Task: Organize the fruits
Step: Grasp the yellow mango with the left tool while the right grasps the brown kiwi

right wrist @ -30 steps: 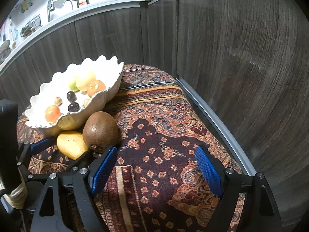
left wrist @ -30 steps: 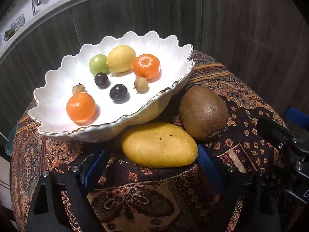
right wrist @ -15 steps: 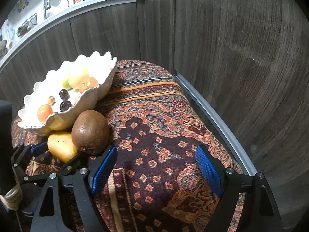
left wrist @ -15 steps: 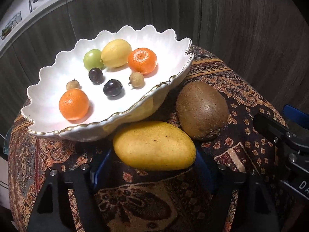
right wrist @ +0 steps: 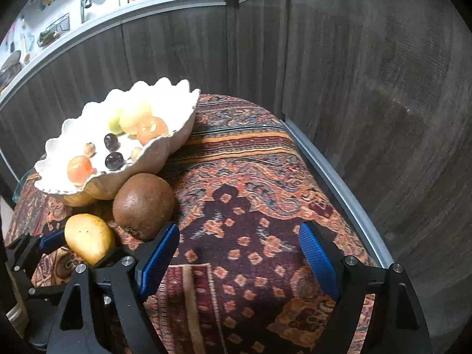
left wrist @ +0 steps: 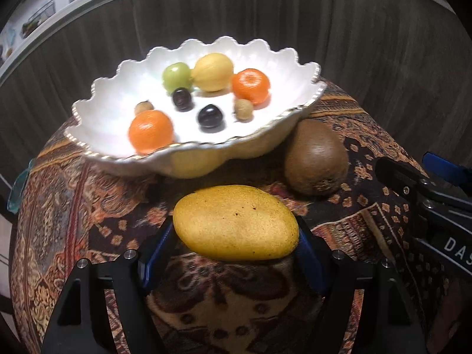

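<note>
Now that its jaws have just been closing, the left gripper (left wrist: 236,250) has the yellow mango (left wrist: 236,221) clamped end to end between its blue pads, and in the left wrist view the fruit has come away from the white scalloped bowl (left wrist: 97,112): a second ago it lay tucked against the bowl's near wall, now a strip of patterned cloth (left wrist: 88,206) shows between them. The brown kiwi-like fruit (left wrist: 315,159) has kept its place just right of the bowl's near edge, and the small fruits inside the bowl are as they were. In the right wrist view, the right gripper (right wrist: 236,259) stands wide with nothing between its pads, over bare cloth right of the bowl, unchanged. The mango (right wrist: 88,239) sits in front of the bowl (right wrist: 165,144), beside the brown fruit (right wrist: 144,203). I judge the grasp secured; the mango should next go up into the bowl, the brown fruit after it.
</note>
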The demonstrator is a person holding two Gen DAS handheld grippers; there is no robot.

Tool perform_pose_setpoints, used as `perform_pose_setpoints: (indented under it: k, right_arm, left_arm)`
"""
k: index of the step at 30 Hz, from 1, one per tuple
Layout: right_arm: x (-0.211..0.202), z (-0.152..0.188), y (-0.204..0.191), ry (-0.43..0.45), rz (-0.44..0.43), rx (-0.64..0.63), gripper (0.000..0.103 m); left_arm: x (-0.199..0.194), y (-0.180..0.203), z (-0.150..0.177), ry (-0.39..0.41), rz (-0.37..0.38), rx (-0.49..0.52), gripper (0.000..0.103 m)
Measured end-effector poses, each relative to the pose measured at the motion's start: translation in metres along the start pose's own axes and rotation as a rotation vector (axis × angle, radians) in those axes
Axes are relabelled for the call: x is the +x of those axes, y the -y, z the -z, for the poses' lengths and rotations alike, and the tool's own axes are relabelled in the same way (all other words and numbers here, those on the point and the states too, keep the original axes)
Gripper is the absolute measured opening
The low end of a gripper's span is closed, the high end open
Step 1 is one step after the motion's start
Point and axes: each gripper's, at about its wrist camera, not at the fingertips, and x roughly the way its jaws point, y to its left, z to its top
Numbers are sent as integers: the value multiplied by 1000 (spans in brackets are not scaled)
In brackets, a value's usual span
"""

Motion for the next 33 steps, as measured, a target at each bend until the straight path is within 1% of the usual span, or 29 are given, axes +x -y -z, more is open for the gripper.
perform_pose_setpoints:
  k: [5,9,13,18,23,27,33]
  right_arm:
    - [5,-4,-17,-2,-30,-34,84]
    - [11,-8,-29,-8,-41,-56,84]
    - [10,-9,-34,-8,-25,-72,84]
    - [8,-8,-38,-21,-66,-86,84]
    - [16,-12,-46,-33,-107,-89,84]
    - [21,-15,-55,-36,-119,-107,84]
    - [37,-18,-66,-64,-136,-117,84]
  left_arm:
    - [-7,-14,3,15,-32,-31,76]
    - [-8,-26,2,17,-34,-57,76]
    - [-9,-29,2,19,-20,-71,76]
    - [-10,-30,2,22,-5,-76,76]
    - [-14,-40,3,27,-19,-106,76]
    - [-15,-47,4,28,-30,-125,76]
    - [-16,-56,6,29,-39,-149,76]
